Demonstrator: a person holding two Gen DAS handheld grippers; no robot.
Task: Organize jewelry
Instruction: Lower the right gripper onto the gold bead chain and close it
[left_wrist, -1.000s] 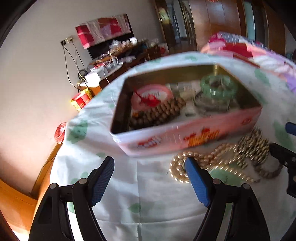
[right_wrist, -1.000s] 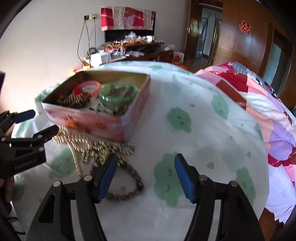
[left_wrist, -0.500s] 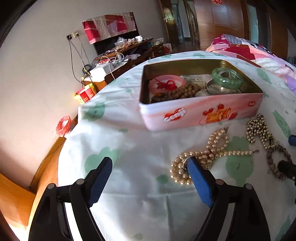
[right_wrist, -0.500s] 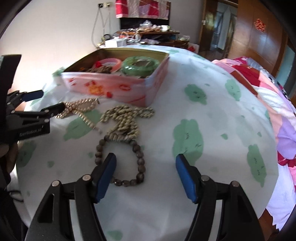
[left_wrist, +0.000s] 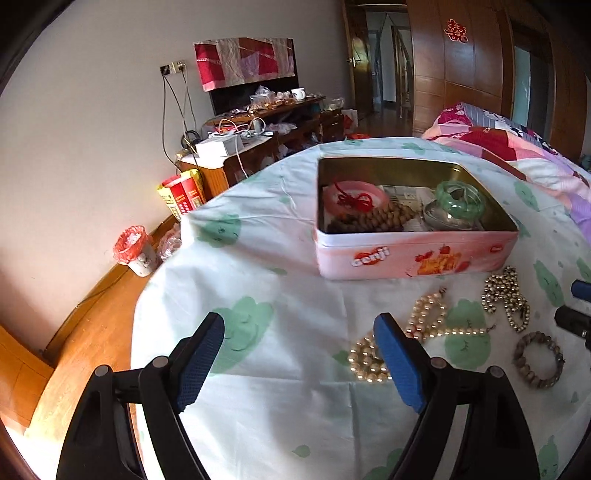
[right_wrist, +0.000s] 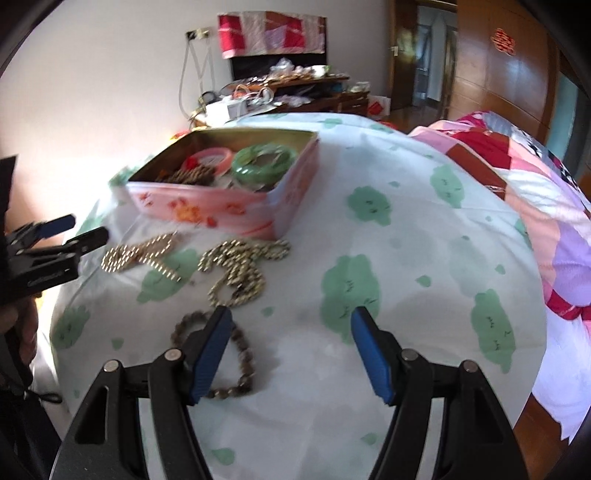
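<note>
A pink tin box (left_wrist: 413, 254) stands open on the cloth-covered table; it also shows in the right wrist view (right_wrist: 236, 212). It holds a green bangle (left_wrist: 460, 199), a pink bangle (left_wrist: 354, 197) and brown beads (left_wrist: 373, 219). In front of it lie a pearl necklace (left_wrist: 417, 328), a gold bead chain (left_wrist: 506, 299) and a brown bead bracelet (left_wrist: 539, 363). My left gripper (left_wrist: 299, 365) is open and empty, with its right finger over the pearl necklace's near loop. My right gripper (right_wrist: 291, 354) is open and empty, with its left finger over the brown bracelet (right_wrist: 236, 354).
The table cloth (right_wrist: 369, 280) is white with green spots. A bed with a patchwork quilt (right_wrist: 535, 184) lies to the right. A cluttered wooden sideboard (left_wrist: 258, 129) stands against the far wall, and a small bin (left_wrist: 135, 251) is on the floor at left.
Both grippers have pulled back and up from the tin, so the tin and the loose jewelry look farther away. Both stayed open and nothing was picked up.
</note>
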